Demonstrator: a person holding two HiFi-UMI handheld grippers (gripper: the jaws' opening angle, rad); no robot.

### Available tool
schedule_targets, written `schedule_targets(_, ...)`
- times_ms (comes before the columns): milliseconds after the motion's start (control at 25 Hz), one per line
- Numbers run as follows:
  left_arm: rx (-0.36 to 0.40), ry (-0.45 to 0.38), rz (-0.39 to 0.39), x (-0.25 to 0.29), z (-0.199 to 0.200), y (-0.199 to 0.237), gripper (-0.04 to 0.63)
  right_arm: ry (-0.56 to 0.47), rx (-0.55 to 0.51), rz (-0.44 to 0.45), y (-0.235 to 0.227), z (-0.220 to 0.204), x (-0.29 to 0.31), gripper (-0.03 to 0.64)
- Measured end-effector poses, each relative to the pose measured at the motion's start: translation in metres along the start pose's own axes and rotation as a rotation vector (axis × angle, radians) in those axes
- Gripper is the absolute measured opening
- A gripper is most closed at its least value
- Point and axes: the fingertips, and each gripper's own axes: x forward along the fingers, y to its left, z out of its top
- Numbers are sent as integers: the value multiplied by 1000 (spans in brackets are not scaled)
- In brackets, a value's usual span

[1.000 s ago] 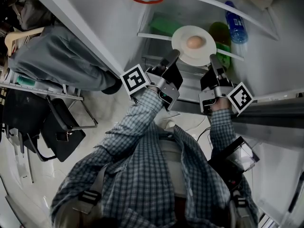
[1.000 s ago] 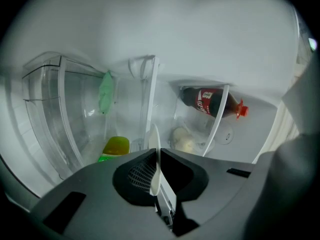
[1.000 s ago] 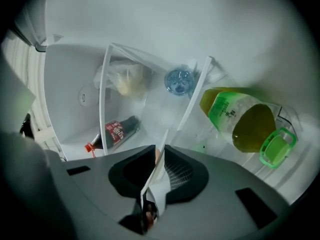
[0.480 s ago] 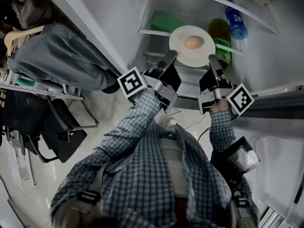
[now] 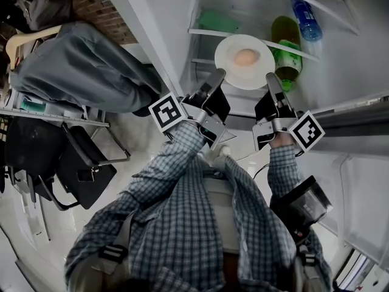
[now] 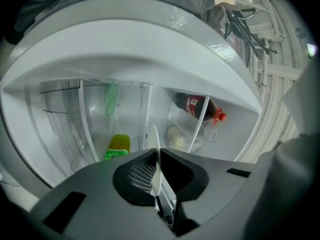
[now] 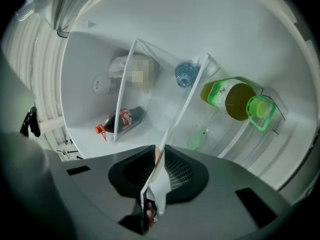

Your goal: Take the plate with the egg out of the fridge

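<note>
Head view: the plate (image 5: pixel 228 56) carrying the egg (image 5: pixel 245 57) sits just left of the green bottle (image 5: pixel 285 47) at the fridge mouth, with the left gripper (image 5: pixel 217 76) and right gripper (image 5: pixel 271 79) on opposite rims.

Left gripper view: the jaws pinch the rim, seen edge-on.

Right gripper view: the jaws are likewise clamped on the rim.

The plate looks to be in mid-withdrawal. The next move calls for a level, matched pull away from the bottle.

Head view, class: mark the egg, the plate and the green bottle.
egg (image 5: pixel 245 57): head view, top of the shell.
plate (image 5: pixel 223 58): head view, bare left rim.
green bottle (image 5: pixel 284 31): head view, yellowish body.
</note>
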Motion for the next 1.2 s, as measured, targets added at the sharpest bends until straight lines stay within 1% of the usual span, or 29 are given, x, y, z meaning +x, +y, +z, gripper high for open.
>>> schedule_targets(120, 5, 27, -3, -22, -3, -5, 34, -20, -6, -17, 5, -19, -15, 63)
schedule_targets(240, -8, 46, 1, -37, -4, -6, 34, -40, -4, -22, 10, -33, -25, 63)
schedule_targets(600, -9, 93, 12, -56, -8, -11, 34, -64, 6, -49, 17, -51, -41, 63)
schedule_targets(920, 11, 98, 25, -83, -5, -13, 34, -46, 27, -60, 19, -77, -48, 63)
schedule_targets(1200, 27, 98, 32, -95, -18, -13, 34, -33, 23, -66, 17, -83, -63, 63)
